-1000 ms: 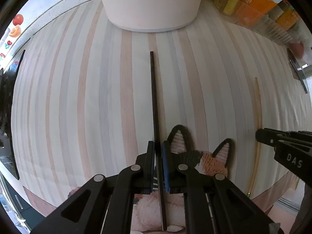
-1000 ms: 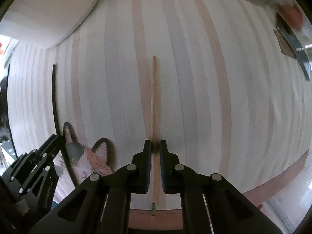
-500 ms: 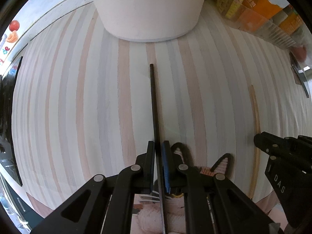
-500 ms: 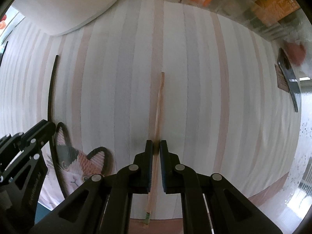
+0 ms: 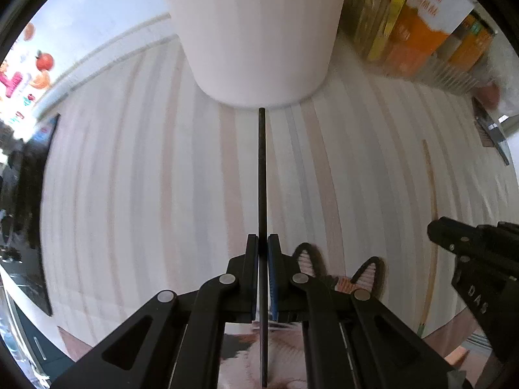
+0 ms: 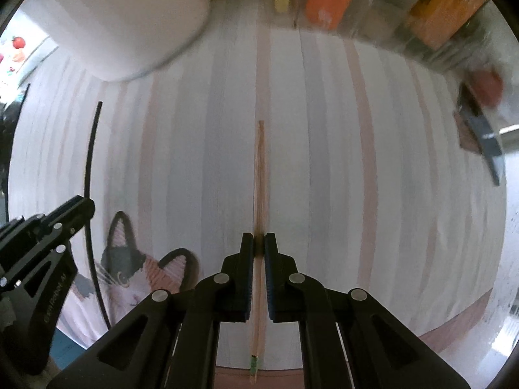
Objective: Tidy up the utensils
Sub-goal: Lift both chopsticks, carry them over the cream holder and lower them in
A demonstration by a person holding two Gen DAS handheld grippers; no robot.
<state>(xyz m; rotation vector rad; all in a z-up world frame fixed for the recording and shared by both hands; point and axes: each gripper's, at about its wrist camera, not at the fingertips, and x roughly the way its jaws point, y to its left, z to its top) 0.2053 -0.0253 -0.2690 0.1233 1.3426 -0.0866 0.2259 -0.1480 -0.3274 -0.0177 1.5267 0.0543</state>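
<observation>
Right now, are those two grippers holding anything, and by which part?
Yes. The left gripper pinches a black chopstick, the right gripper a wooden chopstick, each well toward its near end.

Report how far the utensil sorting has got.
Done: nothing visibly stowed yet. In hand: the left gripper is shut on the black chopstick, its tip near the white container; the right gripper is shut on the wooden chopstick. Left: putting both into the container.
</observation>
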